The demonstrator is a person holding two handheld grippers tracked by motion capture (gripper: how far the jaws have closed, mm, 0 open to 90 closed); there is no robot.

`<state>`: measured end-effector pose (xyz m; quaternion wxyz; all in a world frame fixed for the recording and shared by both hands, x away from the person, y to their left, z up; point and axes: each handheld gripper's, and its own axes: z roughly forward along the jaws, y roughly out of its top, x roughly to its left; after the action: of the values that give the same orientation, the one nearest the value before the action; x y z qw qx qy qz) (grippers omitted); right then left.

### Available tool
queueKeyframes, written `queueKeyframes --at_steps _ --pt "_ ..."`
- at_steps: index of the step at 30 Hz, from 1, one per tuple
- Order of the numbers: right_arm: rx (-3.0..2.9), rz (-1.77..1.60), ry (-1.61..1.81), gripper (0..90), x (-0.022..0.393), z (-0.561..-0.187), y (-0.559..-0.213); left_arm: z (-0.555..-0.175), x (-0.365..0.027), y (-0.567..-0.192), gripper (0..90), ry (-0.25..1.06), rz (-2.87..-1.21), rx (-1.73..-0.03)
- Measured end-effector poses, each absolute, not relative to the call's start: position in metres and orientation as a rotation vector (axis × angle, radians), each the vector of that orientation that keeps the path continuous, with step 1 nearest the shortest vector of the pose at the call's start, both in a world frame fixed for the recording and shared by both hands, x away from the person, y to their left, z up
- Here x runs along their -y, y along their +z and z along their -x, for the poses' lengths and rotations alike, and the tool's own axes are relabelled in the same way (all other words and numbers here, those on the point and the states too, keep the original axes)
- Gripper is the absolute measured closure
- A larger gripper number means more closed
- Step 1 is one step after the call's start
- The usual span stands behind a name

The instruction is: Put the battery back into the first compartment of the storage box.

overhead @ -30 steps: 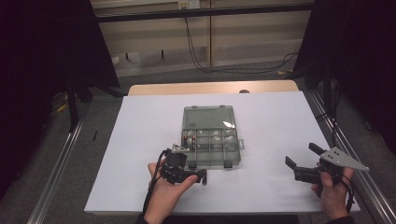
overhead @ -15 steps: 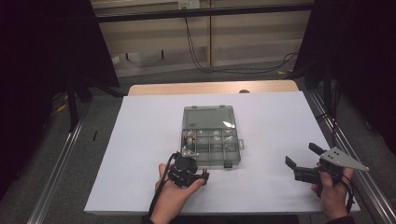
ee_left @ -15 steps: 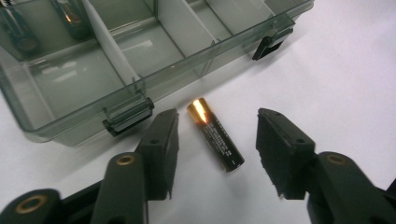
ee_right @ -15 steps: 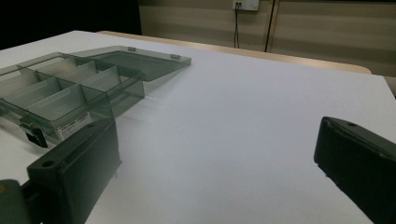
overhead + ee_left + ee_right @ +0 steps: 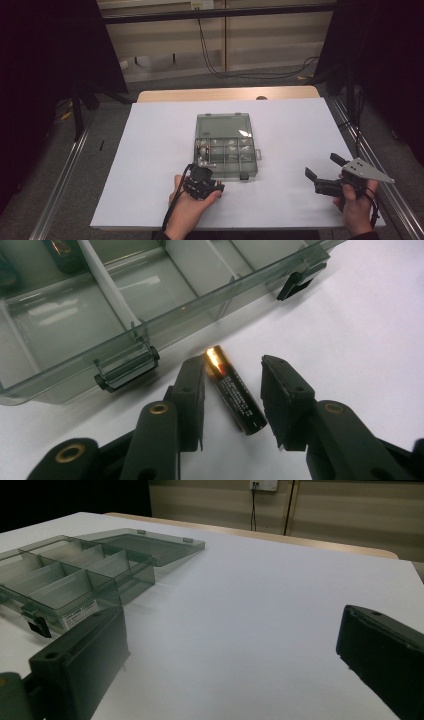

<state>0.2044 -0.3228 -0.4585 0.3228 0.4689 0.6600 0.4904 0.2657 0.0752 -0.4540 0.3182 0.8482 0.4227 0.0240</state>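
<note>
White table (image 5: 150, 150) | my left hand-held gripper (image 5: 232, 390) has dropped beside organizer box (image 5: 227, 150), spread around battery (image 5: 235, 390) | pickup likely next | right hand-held gripper (image 5: 325, 172) spread, idle

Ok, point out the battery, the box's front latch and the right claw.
battery (image 5: 236, 391), left gripper view, mid-body
front latch (image 5: 127, 370), left gripper view, its black clip
right claw (image 5: 325, 170), high view, between its tips

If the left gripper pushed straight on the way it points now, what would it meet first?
The left gripper is open, with a black cylindrical battery lying on the white sheet between its jaws. Just beyond the battery stands the front wall of the clear grey plastic compartment box, likely the first obstacle, though depth is hard to judge.
</note>
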Motion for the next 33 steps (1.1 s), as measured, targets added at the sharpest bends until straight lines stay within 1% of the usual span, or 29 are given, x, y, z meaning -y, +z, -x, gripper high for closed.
queueKeyframes --at_steps 3,9,13,22,33 --pt "-1.733 -1.232 1.287 0.0 0.3227 -0.2045 -0.4587 -0.2662 -0.0738 -0.4557 63.5 0.068 -2.244 -1.114" --pt "-1.733 -1.235 1.289 0.0 0.3236 -0.2046 -0.4585 -0.2662 -0.0696 -0.4592 70.9 0.092 -2.264 -1.116" --pt "-1.73 -1.236 1.289 0.0 0.3237 -0.2045 -0.4583 -0.2652 -0.0676 -0.4607 73.8 0.094 -2.282 -1.105" --pt "-1.733 -1.237 1.289 0.0 0.3237 -0.2047 -0.4586 -0.2642 -0.0667 -0.4618 76.1 0.113 -2.284 -1.105" --pt "-1.734 -1.233 1.284 0.0 0.3226 -0.2047 -0.4585 -0.2658 -0.0681 -0.4613 76.7 0.082 -2.295 -1.098"
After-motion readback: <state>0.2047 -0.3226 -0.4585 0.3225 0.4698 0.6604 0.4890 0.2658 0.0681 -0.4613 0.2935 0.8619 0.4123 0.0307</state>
